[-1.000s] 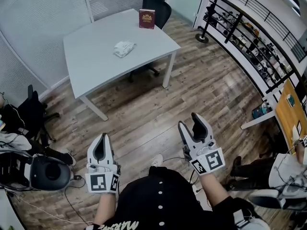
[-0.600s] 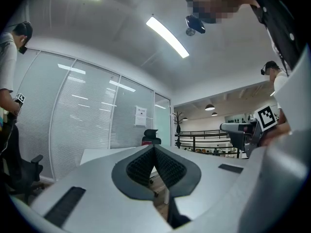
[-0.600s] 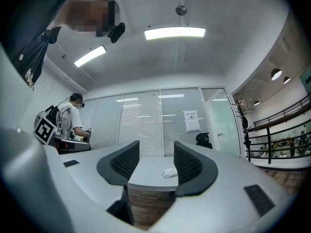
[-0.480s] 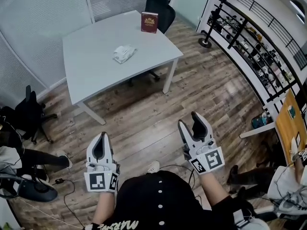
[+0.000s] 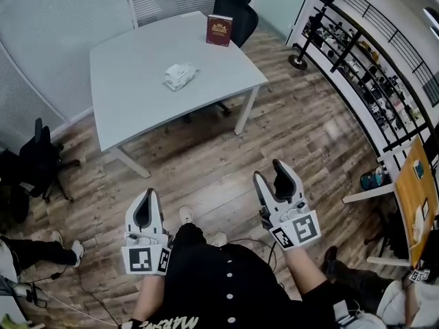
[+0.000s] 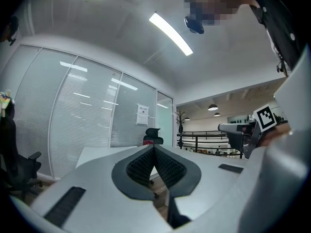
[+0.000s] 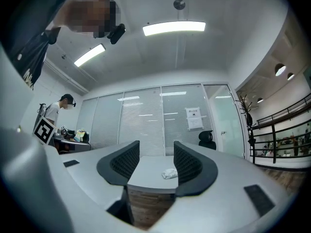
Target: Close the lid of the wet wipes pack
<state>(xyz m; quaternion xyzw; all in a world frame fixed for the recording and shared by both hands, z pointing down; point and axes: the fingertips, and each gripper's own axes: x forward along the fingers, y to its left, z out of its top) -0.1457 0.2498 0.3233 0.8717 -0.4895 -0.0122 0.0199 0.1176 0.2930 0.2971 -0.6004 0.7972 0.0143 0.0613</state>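
The wet wipes pack (image 5: 180,75), white and crumpled-looking, lies near the middle of the grey table (image 5: 130,94), far ahead of both grippers. In the right gripper view the wet wipes pack (image 7: 169,174) shows small on the table (image 7: 148,174) between the jaws' line of sight. My left gripper (image 5: 144,204) is held low over the wooden floor, jaws shut and empty; the left gripper (image 6: 154,148) tips meet. My right gripper (image 5: 271,177) is open with nothing in it, and the right gripper (image 7: 156,160) jaws stand apart.
A dark red book (image 5: 219,31) stands upright at the table's far edge, a black office chair (image 5: 235,5) behind it. Black railing and shelves (image 5: 363,81) run along the right. A small chair (image 5: 38,160) and a person's legs (image 5: 34,249) are at left; cables lie on the floor.
The view has shifted slightly toward the table. The dark equipment at lower left is gone from view and a person's legs show there now. Both grippers keep their pose.
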